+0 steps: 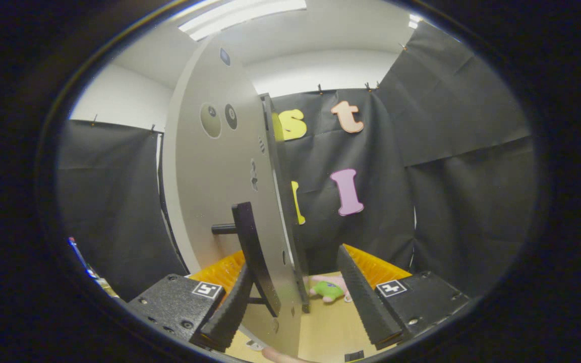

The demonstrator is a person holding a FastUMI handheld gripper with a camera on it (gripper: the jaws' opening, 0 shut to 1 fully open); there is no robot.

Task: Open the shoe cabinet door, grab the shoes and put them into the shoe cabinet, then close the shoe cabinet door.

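Note:
The shoe cabinet door point(220, 171), a pale grey panel, stands swung out and I see it almost edge-on, running up from between my fingers. A black bar handle point(251, 247) sticks out of its left face on short posts. My gripper point(293, 259) is open and straddles the door's lower edge. The left finger point(230, 307) lies beside the handle's lower end, and the right finger point(363, 297) stands apart from the door on its other side. I cannot tell whether the left finger touches the handle.
A green and pink plush toy point(328, 291) lies on the light wooden surface point(328, 327) just ahead, between the door and the right finger. An orange ribbed mat point(379, 267) lies beyond the fingers. Black cloth walls close in the back and both sides.

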